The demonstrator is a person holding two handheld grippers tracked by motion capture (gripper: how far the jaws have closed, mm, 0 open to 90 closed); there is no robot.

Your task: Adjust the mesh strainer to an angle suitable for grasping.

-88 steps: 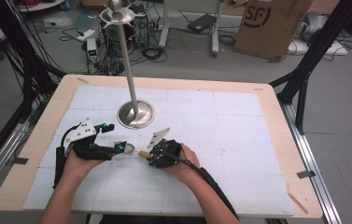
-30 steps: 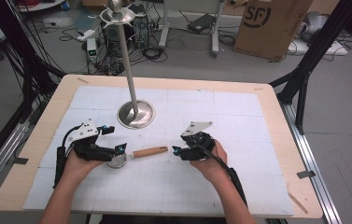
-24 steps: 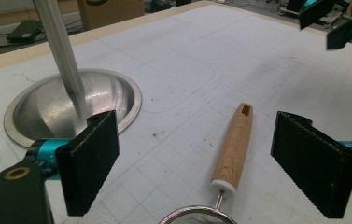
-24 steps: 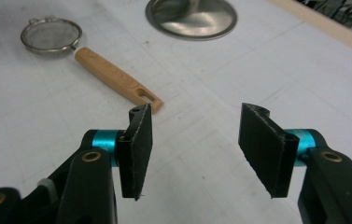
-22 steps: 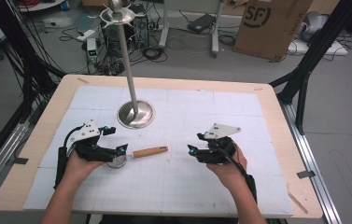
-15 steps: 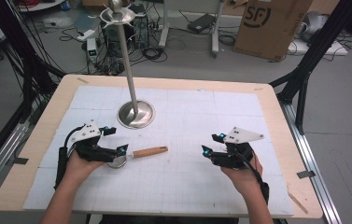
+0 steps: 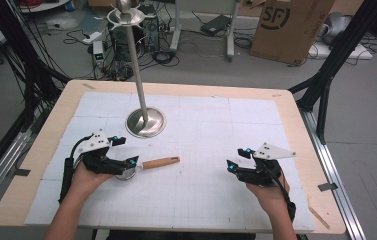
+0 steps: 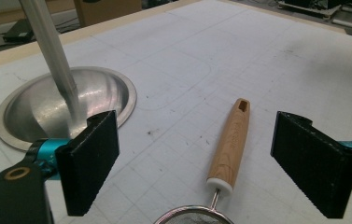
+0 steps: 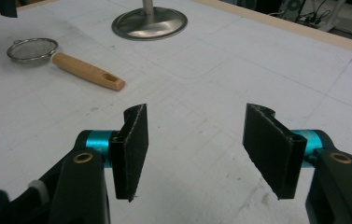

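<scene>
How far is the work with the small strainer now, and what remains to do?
Done, it seems: the strainer lies flat on the table, its wooden handle free. In hand: the left gripper hovers open over the mesh end. The right gripper is apart at the right side, empty, its jaws just opening. Left: perhaps hanging it on the metal stand; I cannot tell.

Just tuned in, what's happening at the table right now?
A small mesh strainer with a wooden handle lies on the white mat near the metal stand's base. The left tongs hover open over its bowl end. The right tongs, empty, sit well off to the right, their jaws having just been opening.
</scene>
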